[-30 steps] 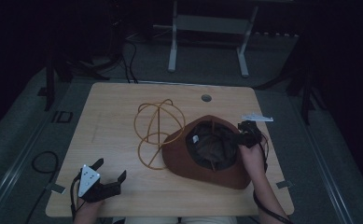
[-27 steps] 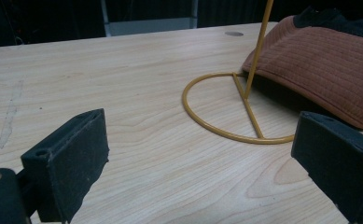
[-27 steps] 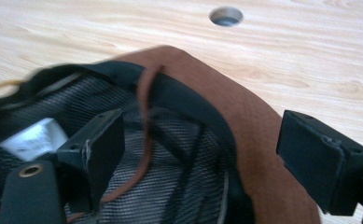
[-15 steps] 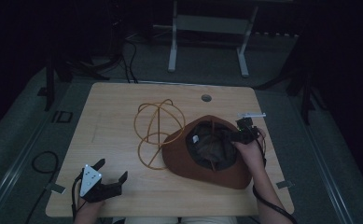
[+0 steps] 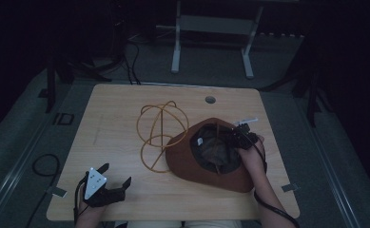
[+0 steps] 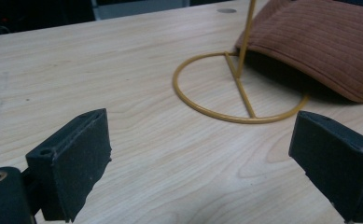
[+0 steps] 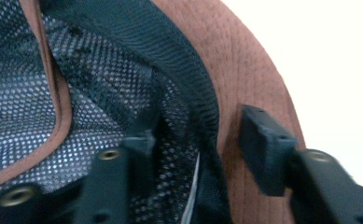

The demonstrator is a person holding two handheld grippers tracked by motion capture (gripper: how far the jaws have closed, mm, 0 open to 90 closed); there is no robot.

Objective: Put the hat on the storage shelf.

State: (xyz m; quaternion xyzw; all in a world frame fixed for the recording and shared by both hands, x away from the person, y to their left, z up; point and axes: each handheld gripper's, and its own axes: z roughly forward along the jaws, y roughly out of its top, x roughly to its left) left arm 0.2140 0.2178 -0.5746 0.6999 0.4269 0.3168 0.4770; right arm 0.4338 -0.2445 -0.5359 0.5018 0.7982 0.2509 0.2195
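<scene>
Gripping has begun but is not complete. Brown hat (image 5: 206, 164) lies upside down at the right of the wooden table (image 5: 121, 118), its brim overlapping the base ring of the gold wire stand (image 5: 160, 127), which sits just left of it. Right gripper (image 5: 237, 137) is at the far-right rim of the hat; in the right gripper view one jaw sits inside against the black mesh lining (image 7: 100, 93), the other outside on the brown brim, with the sweatband between them. Jaws have just been closing on this edge, but a gap shows on the outer side, so no firm pinch yet. Judgement: clamping, lifting and setting the hat onto the stand all remain.

Left gripper (image 5: 110, 183) rests at the near-left table corner, jaws spread wide, empty, well apart from the hat.

Surface: pale wood grain, a cable hole (image 5: 210, 99) near the far edge. Room: dark, grey floor, a metal frame (image 5: 211, 28) behind the table, cables on the floor.
</scene>
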